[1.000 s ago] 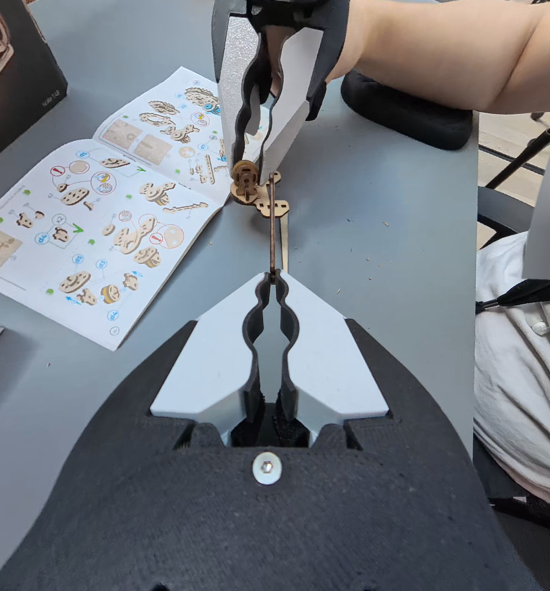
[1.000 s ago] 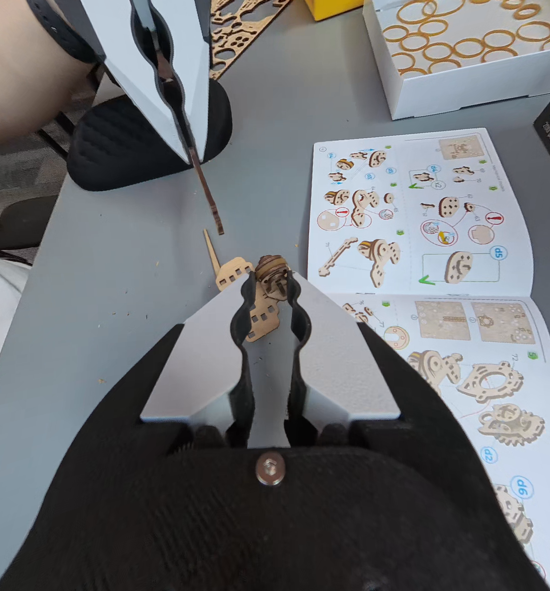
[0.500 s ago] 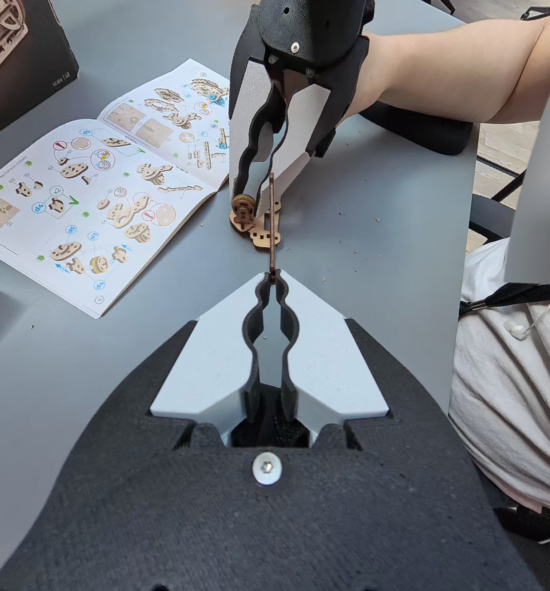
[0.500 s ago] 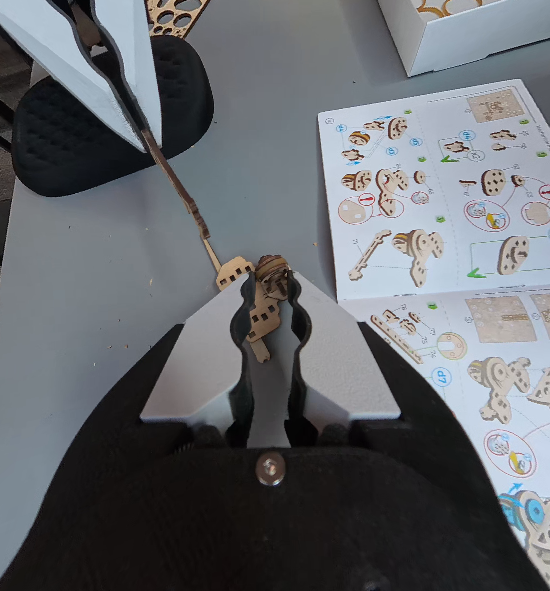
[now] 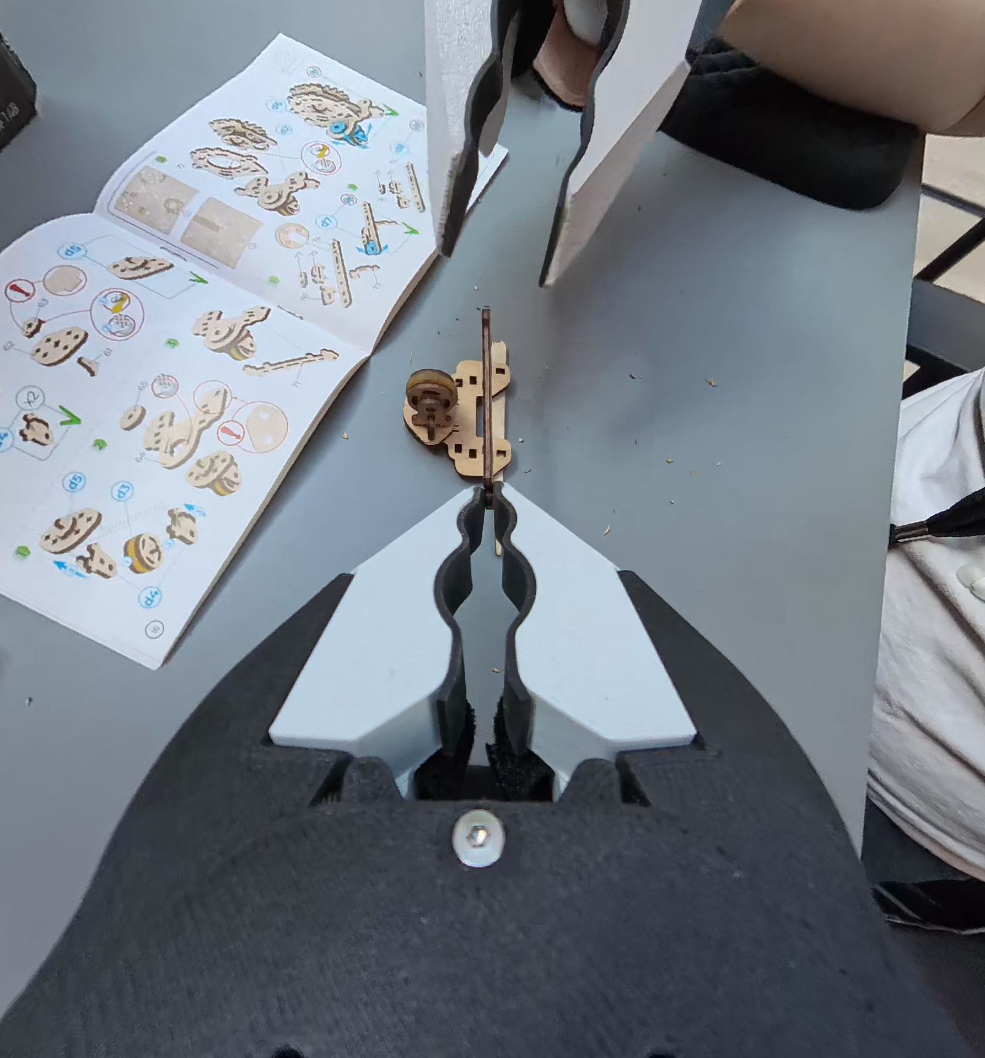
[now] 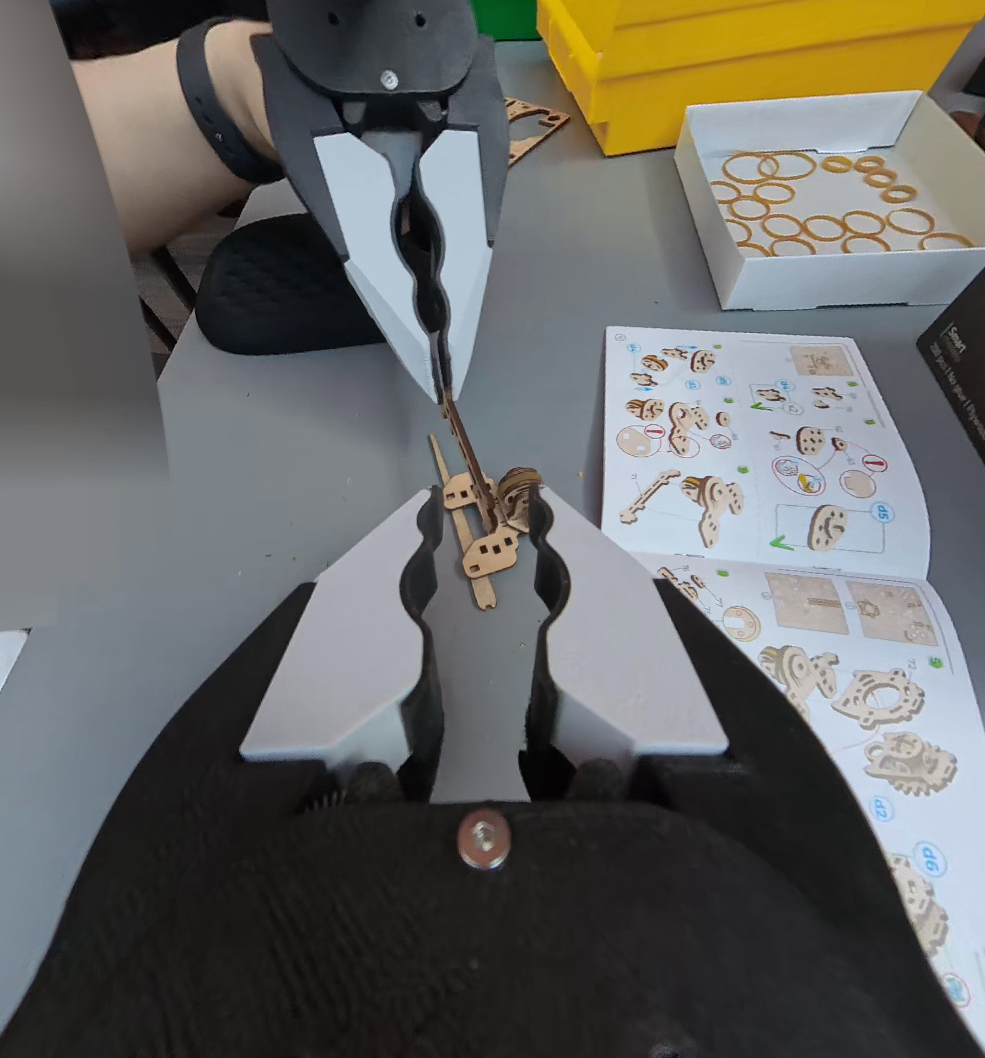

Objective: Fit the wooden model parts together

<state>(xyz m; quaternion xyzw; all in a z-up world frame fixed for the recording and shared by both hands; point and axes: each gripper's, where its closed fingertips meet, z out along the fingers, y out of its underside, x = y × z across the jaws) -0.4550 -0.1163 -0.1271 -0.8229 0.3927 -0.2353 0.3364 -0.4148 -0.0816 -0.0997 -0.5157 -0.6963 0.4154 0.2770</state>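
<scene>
Left gripper (image 5: pixel 485 497) pinching a thin dark wooden strip (image 5: pixel 486 401) edge-on at its tips; strip's far end meets the flat slotted wooden plate (image 5: pixel 478 415) lying on the grey table (image 5: pixel 707 458), near the table's edge by the person. Small round wooden sub-assembly (image 5: pixel 430 401) stands on the plate's side nearer the booklet. Right gripper (image 6: pixel 487 509) spread, empty, jaws either side of the plate. Open instruction booklet (image 5: pixel 163 355) just beside. White box of wooden rings (image 6: pixel 822 212) toward the far edge.
</scene>
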